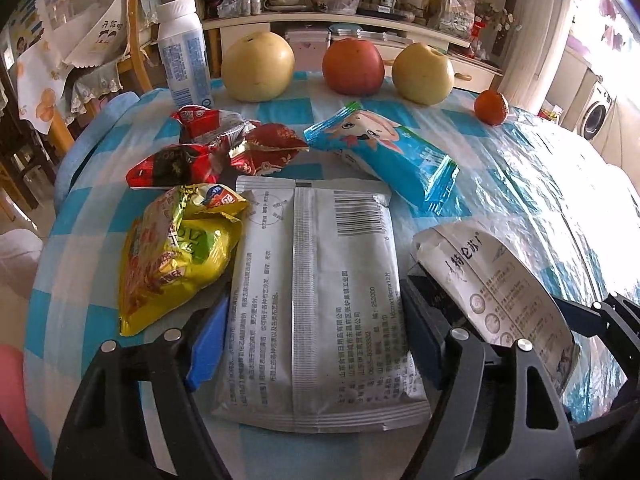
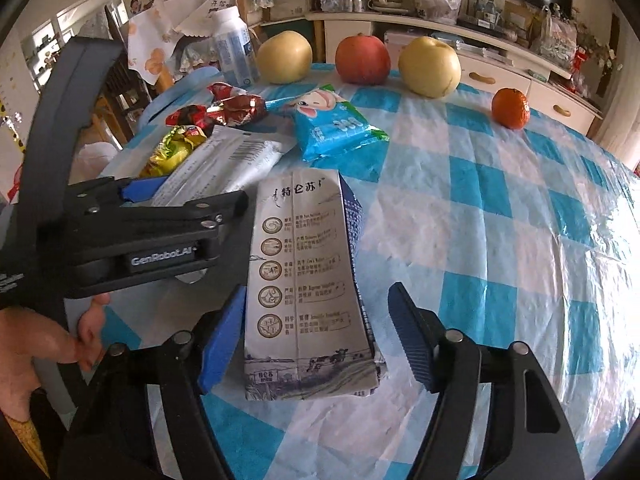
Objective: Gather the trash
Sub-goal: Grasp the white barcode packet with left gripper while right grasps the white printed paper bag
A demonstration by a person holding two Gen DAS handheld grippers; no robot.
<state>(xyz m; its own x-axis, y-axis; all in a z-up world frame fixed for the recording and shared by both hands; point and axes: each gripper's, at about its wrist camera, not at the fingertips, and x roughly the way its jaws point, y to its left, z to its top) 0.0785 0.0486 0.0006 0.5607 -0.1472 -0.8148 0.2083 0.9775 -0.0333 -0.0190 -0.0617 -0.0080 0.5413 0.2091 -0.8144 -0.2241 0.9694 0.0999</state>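
A grey wipes packet (image 1: 316, 300) lies flat between my left gripper's (image 1: 314, 332) fingers, and both pads rest against its long edges. A flattened white milk carton (image 2: 304, 280) lies between the fingers of my right gripper (image 2: 316, 344). The left blue pad (image 2: 220, 340) touches the carton's edge, while the right pad stands a little clear of it. More trash lies beyond: a yellow snack bag (image 1: 176, 256), red wrappers (image 1: 224, 148) and a blue wrapper (image 1: 384, 156). In the right wrist view, the left gripper (image 2: 192, 196) sits just left of the carton.
At the back of the blue-checked tablecloth (image 2: 500, 240) stand a white bottle (image 1: 184, 52), two yellow pears (image 1: 258, 66), a red apple (image 1: 352, 66) and a tangerine (image 1: 491, 107). A hand (image 2: 36, 352) holds the left gripper's handle. Chairs and a cluttered sideboard stand behind the table.
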